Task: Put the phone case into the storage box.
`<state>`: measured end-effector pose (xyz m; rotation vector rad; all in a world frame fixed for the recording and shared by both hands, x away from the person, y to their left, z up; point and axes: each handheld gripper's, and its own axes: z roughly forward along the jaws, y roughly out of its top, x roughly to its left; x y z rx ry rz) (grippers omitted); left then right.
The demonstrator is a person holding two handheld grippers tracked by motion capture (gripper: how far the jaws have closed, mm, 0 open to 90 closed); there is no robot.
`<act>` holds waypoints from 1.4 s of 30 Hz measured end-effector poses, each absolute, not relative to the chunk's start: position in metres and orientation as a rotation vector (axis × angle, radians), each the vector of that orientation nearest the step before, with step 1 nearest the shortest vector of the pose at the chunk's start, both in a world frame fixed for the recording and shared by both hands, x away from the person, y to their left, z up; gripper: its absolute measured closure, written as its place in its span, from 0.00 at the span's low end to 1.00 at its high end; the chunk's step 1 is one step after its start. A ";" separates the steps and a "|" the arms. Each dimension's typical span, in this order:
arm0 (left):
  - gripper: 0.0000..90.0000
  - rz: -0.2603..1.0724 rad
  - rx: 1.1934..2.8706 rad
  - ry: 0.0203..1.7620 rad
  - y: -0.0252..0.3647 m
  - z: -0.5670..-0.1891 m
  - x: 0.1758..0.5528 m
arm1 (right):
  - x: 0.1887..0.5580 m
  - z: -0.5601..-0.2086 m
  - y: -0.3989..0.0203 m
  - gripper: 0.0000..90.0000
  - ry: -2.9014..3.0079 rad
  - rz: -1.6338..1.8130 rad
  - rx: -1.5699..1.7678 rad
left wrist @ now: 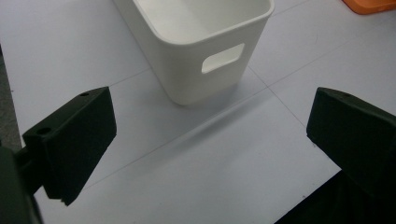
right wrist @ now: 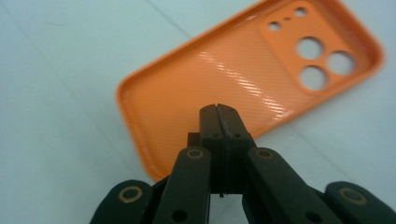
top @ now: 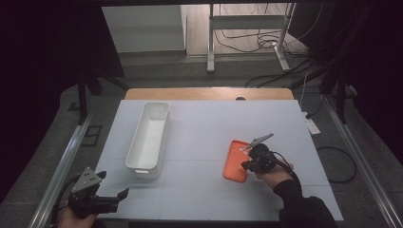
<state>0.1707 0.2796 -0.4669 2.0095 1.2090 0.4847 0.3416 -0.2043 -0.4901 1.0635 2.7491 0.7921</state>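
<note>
An orange phone case (top: 236, 161) lies inside-up on the white table, right of centre; in the right gripper view its camera cut-outs are at the far end (right wrist: 224, 70). My right gripper (top: 247, 164) hovers over the case's near right edge. Its jaws are pressed together with nothing between them (right wrist: 218, 108). My left gripper (top: 114, 184) rests at the table's front left corner. It stands open and empty (left wrist: 210, 130), facing the short handle end of a white bin (left wrist: 187, 70). The case's corner (left wrist: 369, 5) shows at the top right of the left gripper view.
The long white bin (top: 134, 142) stands left of centre, running front to back, with nothing seen inside. A wooden strip (top: 209, 93) borders the table's far edge. A power strip (top: 312, 126) and cables lie on the floor to the right.
</note>
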 end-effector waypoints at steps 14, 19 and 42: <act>0.03 0.486 2.009 1.207 0.280 -0.467 0.171 | 0.340 -0.496 -0.208 1.00 2.771 0.687 1.075; 0.03 0.486 2.011 1.207 0.279 -0.467 0.171 | 0.345 -0.494 -0.220 1.00 2.740 0.652 1.124; 0.03 0.486 2.011 1.208 0.279 -0.467 0.171 | 0.359 -0.491 -0.247 1.00 2.641 0.623 1.220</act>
